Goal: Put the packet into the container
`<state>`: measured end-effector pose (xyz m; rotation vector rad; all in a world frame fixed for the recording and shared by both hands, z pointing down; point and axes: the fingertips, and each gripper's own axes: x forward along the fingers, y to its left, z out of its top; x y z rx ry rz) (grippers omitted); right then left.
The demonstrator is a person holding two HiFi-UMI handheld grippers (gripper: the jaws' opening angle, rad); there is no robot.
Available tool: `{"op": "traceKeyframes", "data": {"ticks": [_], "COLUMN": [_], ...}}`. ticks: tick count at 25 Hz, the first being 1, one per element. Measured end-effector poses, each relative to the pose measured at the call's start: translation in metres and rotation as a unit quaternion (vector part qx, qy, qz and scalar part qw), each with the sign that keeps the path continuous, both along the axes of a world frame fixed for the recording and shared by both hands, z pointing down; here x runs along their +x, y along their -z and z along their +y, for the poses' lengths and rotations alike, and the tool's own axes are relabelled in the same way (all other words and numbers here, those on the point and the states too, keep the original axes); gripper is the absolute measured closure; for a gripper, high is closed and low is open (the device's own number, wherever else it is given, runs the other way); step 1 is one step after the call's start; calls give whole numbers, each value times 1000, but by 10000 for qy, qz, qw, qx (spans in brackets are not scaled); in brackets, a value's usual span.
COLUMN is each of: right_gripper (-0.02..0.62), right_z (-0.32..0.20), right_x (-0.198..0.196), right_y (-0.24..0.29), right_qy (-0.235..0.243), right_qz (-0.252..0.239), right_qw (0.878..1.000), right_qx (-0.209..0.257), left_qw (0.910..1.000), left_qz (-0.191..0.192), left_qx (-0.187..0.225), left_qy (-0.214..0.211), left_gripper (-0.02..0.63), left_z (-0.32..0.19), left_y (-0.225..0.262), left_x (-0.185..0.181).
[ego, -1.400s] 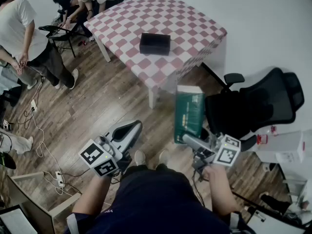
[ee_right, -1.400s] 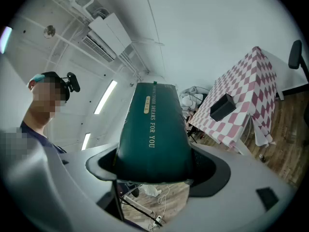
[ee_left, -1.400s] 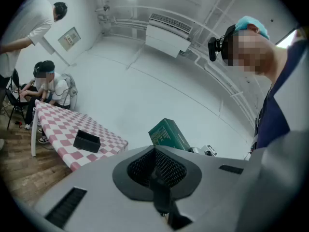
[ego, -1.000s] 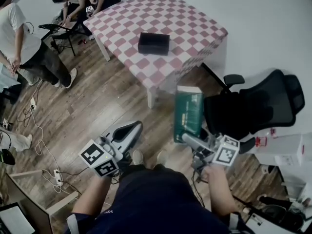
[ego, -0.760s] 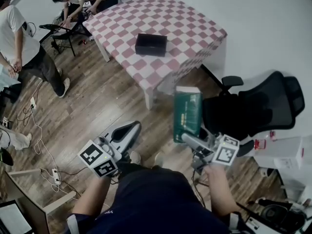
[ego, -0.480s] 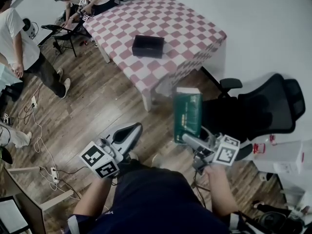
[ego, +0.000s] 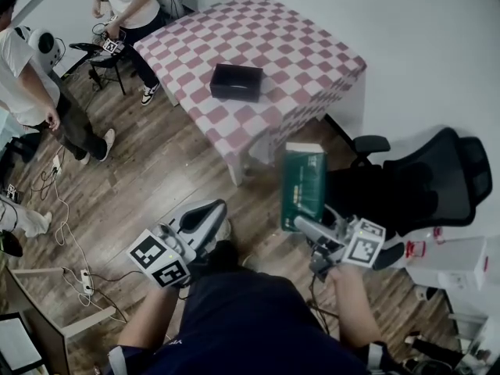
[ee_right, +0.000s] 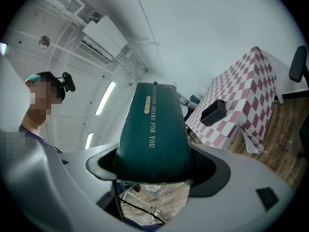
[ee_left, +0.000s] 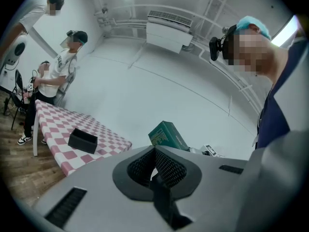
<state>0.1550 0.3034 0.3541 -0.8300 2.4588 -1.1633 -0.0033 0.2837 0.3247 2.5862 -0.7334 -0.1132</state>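
Observation:
My right gripper point(ego: 306, 226) is shut on a dark green packet point(ego: 303, 184), which stands upright out of the jaws; in the right gripper view the packet point(ee_right: 153, 134) fills the space between them. A black open box, the container point(ego: 236, 82), sits on the red-and-white checked table point(ego: 293, 41) well ahead of me; it is also small in the left gripper view point(ee_left: 82, 140) and the right gripper view point(ee_right: 213, 112). My left gripper point(ego: 205, 209) is held low over the floor, jaws closed together with nothing between them point(ee_left: 155, 164).
A black office chair point(ego: 414, 182) stands just right of the packet. Three people point(ego: 35, 76) stand at the far left by a folding chair point(ego: 98, 57). Cables and a power strip point(ego: 86, 286) lie on the wooden floor at the left. A white box point(ego: 461, 256) sits at the right.
The table and container have shifted slightly toward me in view as I step forward. People at the left have moved about. Both grippers keep their poses; the packet stays gripped.

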Motion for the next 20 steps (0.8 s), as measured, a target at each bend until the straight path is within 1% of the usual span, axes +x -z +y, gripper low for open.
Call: {"op": "traceKeyframes", "data": {"ticks": [4, 8, 15, 20], "right_gripper": [179, 179, 179, 179], "right_z": [-24, -58, -145, -211], "right_x": [5, 7, -7, -19], "right_y": [-9, -17, -32, -42], "right_qy": [5, -39, -95, -159], "right_qz": [102, 128, 240, 199], "right_qw": [9999, 9999, 9994, 9988], "right_qx": [-35, -86, -249, -429], "left_qw": [10000, 9999, 9994, 9990], "left_qz": [48, 91, 117, 56], "left_qx": [-47, -125, -313, -439], "left_qy": [24, 1, -60, -107], "left_gripper": [581, 581, 581, 581], "left_z": [-24, -60, -152, -219], "left_y": [-9, -19, -34, -43], "left_x": [3, 3, -10, -27]}}
